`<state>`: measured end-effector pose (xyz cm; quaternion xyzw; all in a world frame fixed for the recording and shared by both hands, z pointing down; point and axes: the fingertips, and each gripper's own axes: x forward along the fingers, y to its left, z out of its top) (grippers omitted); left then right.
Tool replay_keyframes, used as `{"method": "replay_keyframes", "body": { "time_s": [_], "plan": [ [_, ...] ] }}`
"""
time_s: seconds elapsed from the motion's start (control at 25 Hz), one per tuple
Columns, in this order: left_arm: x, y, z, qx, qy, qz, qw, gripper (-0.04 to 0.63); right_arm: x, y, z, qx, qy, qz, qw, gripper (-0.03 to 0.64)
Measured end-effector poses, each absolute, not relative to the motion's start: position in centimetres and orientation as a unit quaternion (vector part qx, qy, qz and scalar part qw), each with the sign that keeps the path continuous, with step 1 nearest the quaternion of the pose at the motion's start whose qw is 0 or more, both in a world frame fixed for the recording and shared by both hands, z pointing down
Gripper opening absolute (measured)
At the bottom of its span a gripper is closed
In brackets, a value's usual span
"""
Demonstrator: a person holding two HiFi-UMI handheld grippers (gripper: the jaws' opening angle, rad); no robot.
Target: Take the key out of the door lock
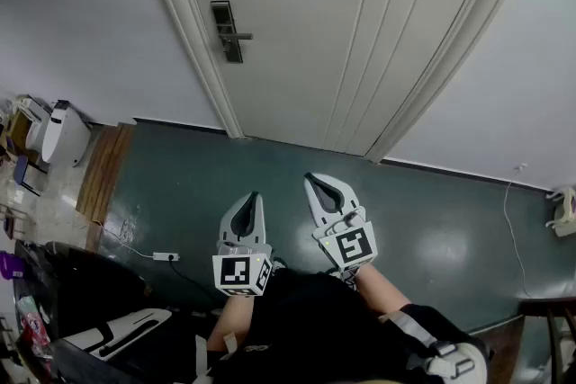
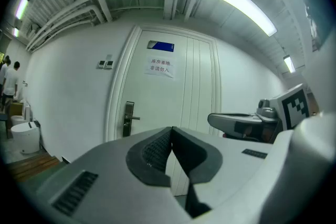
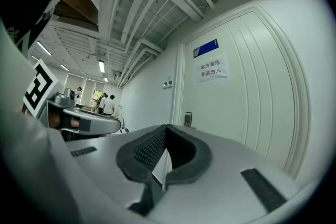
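Head view: the door lock [image 1: 227,31] is a dark upright plate with a short lever, set near the left edge of the white door [image 1: 360,22]. No key can be made out at this size. The left gripper [image 1: 255,198] and right gripper [image 1: 311,182] are held side by side over the green floor [image 1: 180,184], well apart from the door. The lock lies ahead of them and off to the left, on the left gripper's side. The right gripper reaches slightly further forward.

Left gripper view: the jaws are closed together with nothing between them. The lock plate stands left of the jaw line, its long axis vertical.

Right gripper view: the jaws are likewise closed and empty. The lock shows just above and right of the tips, so this gripper appears better aimed.

Assessment: the approach has not begun. The key presumably projects straight out from the door face.
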<state>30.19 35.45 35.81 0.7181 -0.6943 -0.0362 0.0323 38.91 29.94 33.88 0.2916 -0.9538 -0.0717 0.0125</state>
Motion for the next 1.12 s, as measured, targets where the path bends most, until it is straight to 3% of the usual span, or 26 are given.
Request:
{"method": "replay_keyframes", "body": {
  "time_s": [0.32, 0.52, 0.72, 1.12],
  "plan": [
    [28.0, 34.7, 36.2, 0.725, -0.687, -0.038, 0.033, 0.023, 36.1, 30.3, 34.6, 0.277, -0.958, -0.066, 0.016, 0.008],
    [27.1, 34.4, 38.0, 0.729, -0.682, -0.031, 0.052, 0.023, 34.5, 30.0, 37.0, 0.253, -0.967, 0.005, 0.017, 0.009],
    [24.6, 34.8, 40.6, 0.728, -0.678, -0.033, 0.097, 0.023, 32.2, 29.8, 39.8, 0.247, -0.968, 0.026, 0.04, 0.132],
    [19.5, 35.6, 44.1, 0.718, -0.687, -0.003, 0.11, 0.023, 27.9, 29.3, 42.5, 0.259, -0.963, 0.018, 0.077, 0.209]
  ]
}}
